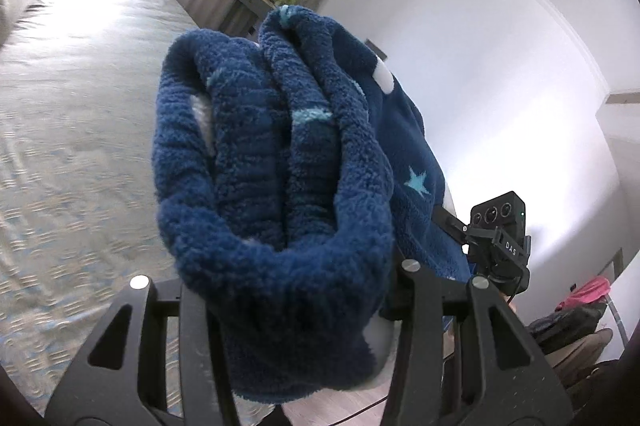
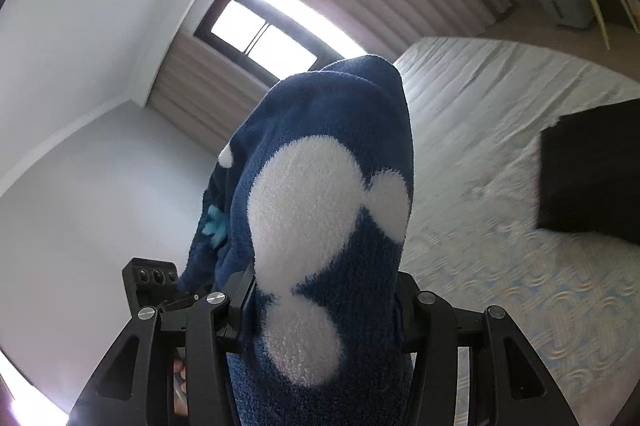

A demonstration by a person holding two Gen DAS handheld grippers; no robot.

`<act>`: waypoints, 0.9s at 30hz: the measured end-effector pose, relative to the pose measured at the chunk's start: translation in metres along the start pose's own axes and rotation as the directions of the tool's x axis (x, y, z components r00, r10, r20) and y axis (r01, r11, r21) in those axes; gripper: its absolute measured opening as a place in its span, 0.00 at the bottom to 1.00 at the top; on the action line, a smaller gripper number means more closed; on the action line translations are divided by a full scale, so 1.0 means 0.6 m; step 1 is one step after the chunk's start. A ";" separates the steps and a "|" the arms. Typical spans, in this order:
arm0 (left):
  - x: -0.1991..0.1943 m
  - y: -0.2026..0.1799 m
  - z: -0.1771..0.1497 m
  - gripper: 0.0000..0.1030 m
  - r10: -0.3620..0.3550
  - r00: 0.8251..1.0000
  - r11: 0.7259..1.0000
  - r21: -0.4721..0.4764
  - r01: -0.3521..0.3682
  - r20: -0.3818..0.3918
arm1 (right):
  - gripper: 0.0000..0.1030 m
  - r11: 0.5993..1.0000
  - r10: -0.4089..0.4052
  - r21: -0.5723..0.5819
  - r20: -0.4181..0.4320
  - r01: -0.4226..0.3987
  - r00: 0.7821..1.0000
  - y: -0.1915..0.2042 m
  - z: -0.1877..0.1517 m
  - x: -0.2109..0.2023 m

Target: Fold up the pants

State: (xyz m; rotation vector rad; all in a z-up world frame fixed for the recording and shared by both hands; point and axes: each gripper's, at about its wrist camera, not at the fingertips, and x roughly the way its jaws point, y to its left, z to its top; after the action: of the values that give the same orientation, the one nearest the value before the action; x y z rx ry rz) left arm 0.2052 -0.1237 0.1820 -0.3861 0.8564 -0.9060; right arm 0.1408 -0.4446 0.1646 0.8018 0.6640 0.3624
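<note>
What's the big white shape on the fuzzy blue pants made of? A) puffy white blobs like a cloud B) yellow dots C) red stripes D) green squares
A: in the right wrist view, the fuzzy blue pants gripped by the right gripper carry a big white cloud-like patch of rounded blobs, with no red, yellow or green anywhere on the fabric.

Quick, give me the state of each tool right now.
Left tool: closed on the bunched blue fleece pants, lifted above the bed.
Right tool: closed on the same pants.
</note>
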 end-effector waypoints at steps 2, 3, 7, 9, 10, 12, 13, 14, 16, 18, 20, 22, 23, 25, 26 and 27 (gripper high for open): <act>0.050 -0.014 0.013 0.47 -0.017 0.999 1.000 0.012 0.017 -0.029 | 0.49 0.999 -0.025 0.024 0.016 0.024 1.000 -0.033 0.021 -0.029; 0.072 -0.019 0.019 0.47 -0.026 0.999 1.000 0.016 0.027 -0.040 | 0.49 0.999 -0.035 0.031 0.022 0.034 0.999 -0.045 0.029 -0.039; 0.160 -0.041 0.038 0.47 -0.058 0.994 0.998 0.032 0.061 -0.089 | 0.49 0.996 -0.081 0.048 0.058 0.079 0.995 -0.102 0.071 -0.091; 0.209 -0.043 0.059 0.47 -0.070 0.991 0.996 0.040 0.075 -0.113 | 0.49 0.993 -0.107 0.056 0.078 0.103 0.991 -0.131 0.093 -0.116; 0.232 -0.045 0.067 0.47 -0.075 0.989 0.996 0.044 0.081 -0.125 | 0.49 0.992 -0.117 0.062 0.085 0.112 0.990 -0.145 0.102 -0.124; 0.280 -0.041 0.082 0.47 -0.080 0.986 0.995 0.051 0.088 -0.149 | 0.49 0.989 -0.133 0.085 0.101 0.125 0.986 -0.185 0.121 -0.138; 0.301 -0.041 0.085 0.47 -0.079 0.983 0.995 0.055 0.089 -0.163 | 0.49 0.987 -0.140 0.096 0.107 0.129 0.984 -0.203 0.129 -0.143; 0.330 -0.039 0.087 0.48 -0.078 0.981 0.995 0.053 0.089 -0.176 | 0.49 0.985 -0.149 0.106 0.114 0.138 0.982 -0.224 0.137 -0.148; 0.382 -0.030 0.091 0.48 -0.077 0.976 0.994 0.056 0.090 -0.202 | 0.49 0.980 -0.170 0.126 0.125 0.154 0.977 -0.267 0.150 -0.152; 0.435 -0.010 0.093 0.48 -0.068 0.972 0.994 0.067 0.085 -0.223 | 0.49 0.973 -0.205 0.140 0.137 0.186 0.969 -0.313 0.160 -0.153; 0.477 0.012 0.093 0.48 -0.068 0.969 0.994 0.064 0.085 -0.238 | 0.49 0.966 -0.223 0.162 0.143 0.199 0.964 -0.361 0.165 -0.144; 0.518 0.037 0.087 0.48 -0.063 0.967 0.995 0.054 0.079 -0.247 | 0.49 0.962 -0.231 0.180 0.143 0.205 0.962 -0.402 0.172 -0.142; 0.541 0.045 0.077 0.48 -0.052 0.967 0.996 0.056 0.068 -0.250 | 0.49 0.960 -0.236 0.188 0.141 0.208 0.961 -0.423 0.171 -0.135; 0.573 0.057 0.062 0.48 -0.019 0.969 0.996 0.075 0.039 -0.247 | 0.49 0.953 -0.257 0.199 0.135 0.228 0.957 -0.463 0.172 -0.122; 0.588 0.067 0.054 0.48 -0.004 0.968 0.996 0.086 0.027 -0.249 | 0.49 0.950 -0.272 0.195 0.132 0.244 0.953 -0.484 0.170 -0.110; 0.602 0.079 0.047 0.48 0.004 0.967 0.996 0.089 0.019 -0.253 | 0.49 0.948 -0.282 0.188 0.129 0.255 0.951 -0.494 0.171 -0.101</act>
State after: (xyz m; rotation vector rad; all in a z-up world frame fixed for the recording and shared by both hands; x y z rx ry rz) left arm 0.3707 -0.3915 -0.0040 -0.1967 1.0440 -1.0113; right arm 0.1799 -0.7252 0.0169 0.8780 0.6549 -0.0064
